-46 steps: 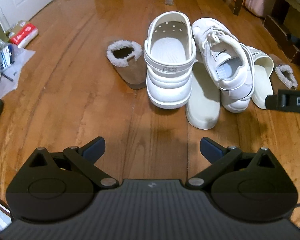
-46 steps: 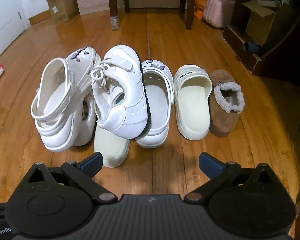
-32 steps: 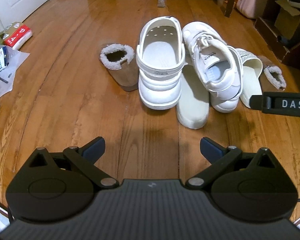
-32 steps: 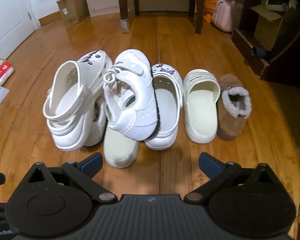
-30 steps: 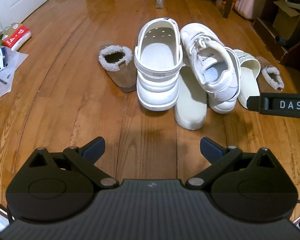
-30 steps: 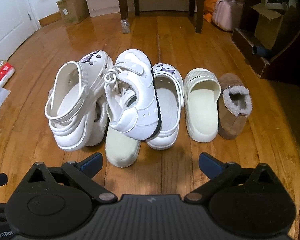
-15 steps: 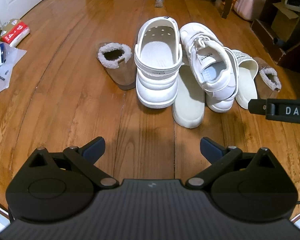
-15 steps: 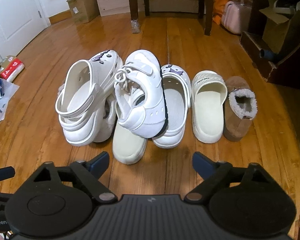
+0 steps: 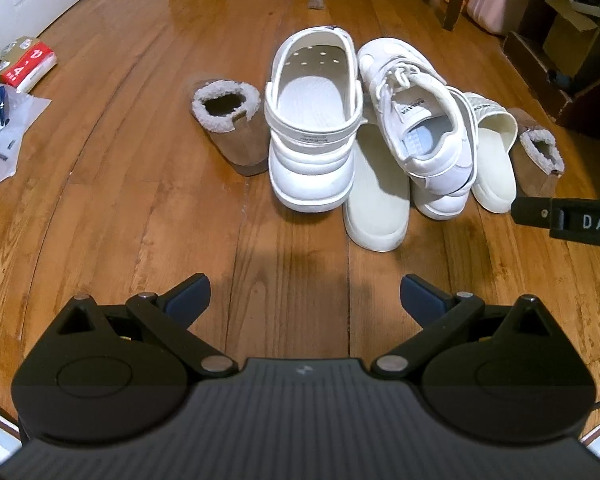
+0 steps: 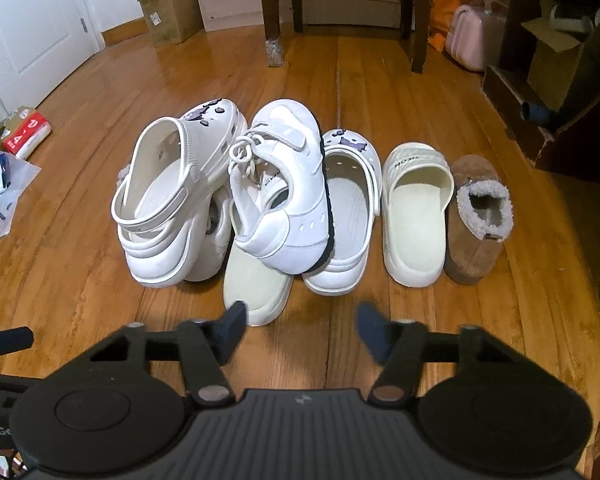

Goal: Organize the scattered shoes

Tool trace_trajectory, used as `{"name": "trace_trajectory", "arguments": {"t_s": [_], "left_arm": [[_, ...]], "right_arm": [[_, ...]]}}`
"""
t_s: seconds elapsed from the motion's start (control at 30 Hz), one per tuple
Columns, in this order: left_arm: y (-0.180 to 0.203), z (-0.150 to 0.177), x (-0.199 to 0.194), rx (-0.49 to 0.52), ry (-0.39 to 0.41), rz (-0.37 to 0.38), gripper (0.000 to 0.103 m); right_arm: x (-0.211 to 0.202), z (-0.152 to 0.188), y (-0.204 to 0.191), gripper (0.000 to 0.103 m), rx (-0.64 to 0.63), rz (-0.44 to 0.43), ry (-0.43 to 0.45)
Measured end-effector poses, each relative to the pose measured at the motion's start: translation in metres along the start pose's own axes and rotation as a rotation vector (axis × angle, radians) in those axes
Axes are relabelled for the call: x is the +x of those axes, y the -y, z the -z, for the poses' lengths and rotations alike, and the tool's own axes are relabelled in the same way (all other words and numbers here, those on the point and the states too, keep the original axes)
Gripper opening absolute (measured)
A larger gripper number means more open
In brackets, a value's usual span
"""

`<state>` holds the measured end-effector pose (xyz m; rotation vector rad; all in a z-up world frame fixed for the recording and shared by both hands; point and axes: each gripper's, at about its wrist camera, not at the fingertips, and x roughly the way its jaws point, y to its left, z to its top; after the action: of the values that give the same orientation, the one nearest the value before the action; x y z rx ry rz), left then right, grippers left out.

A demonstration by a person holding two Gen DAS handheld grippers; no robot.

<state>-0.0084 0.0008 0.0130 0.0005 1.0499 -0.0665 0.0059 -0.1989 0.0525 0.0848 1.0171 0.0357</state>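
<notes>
On the glossy wooden plank floor (image 10: 340,92), the white and cream shoe pile (image 10: 280,208) sits jumbled mid-scene, with a brown fleece-lined slipper (image 10: 478,220) at its right end. The left gripper (image 9: 304,296) hovers on the near side, spread wide and empty. The right gripper (image 10: 298,326) is closing with only floor between its tips.

cream slide (image 10: 256,280) mostly under white sneaker (image 10: 288,204), second sneaker (image 10: 216,236) behind tilted clog (image 10: 172,196)
</notes>
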Motion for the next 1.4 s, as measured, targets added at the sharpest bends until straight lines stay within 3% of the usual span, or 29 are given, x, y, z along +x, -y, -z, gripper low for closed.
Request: {"name": "trace_trajectory", "arguments": {"t_s": [0.33,0.37,0.43,0.5,0.57,0.7,0.87,1.03,1.13,1.23,1.4], "left_arm": [[0.004,0.002,0.007,0.015,-0.019,0.007,0.103],[0.001,0.001,0.007,0.011,-0.012,0.015,0.103],[-0.005,-0.003,0.007,0.002,0.004,0.034,0.103],[-0.016,-0.009,0.008,-0.021,0.028,0.033,0.103],[-0.034,-0.02,0.009,-0.064,0.056,0.021,0.103],[-0.063,-0.04,0.015,-0.133,0.099,0.027,0.103],[-0.078,-0.061,0.041,-0.175,0.133,0.022,0.103],[-0.066,-0.091,0.077,-0.122,0.149,-0.031,0.099],[-0.05,-0.113,0.091,-0.024,0.193,-0.11,0.098],[-0.045,-0.131,0.102,0.021,0.219,-0.13,0.098],[-0.042,-0.153,0.126,0.031,0.216,-0.143,0.098]], "right_arm": [[0.004,0.0,0.009,0.051,0.027,0.001,-0.009],[0.006,0.0,0.009,0.052,0.03,0.005,-0.012],[0.01,0.001,0.011,0.066,0.045,0.016,-0.014],[0.014,0.001,0.012,0.072,0.058,0.02,-0.021],[0.016,0.0,0.011,0.073,0.064,0.019,-0.034],[0.014,-0.002,0.006,0.085,0.069,0.001,-0.022],[0.014,-0.003,-0.008,0.084,0.009,-0.046,-0.024],[0.0,-0.007,-0.002,0.084,-0.027,-0.121,0.016],[-0.003,0.0,0.01,0.084,-0.078,-0.064,0.036],[-0.005,0.01,0.025,0.084,-0.084,-0.034,0.025],[0.009,0.021,0.046,0.084,0.041,-0.014,-0.06]]}}
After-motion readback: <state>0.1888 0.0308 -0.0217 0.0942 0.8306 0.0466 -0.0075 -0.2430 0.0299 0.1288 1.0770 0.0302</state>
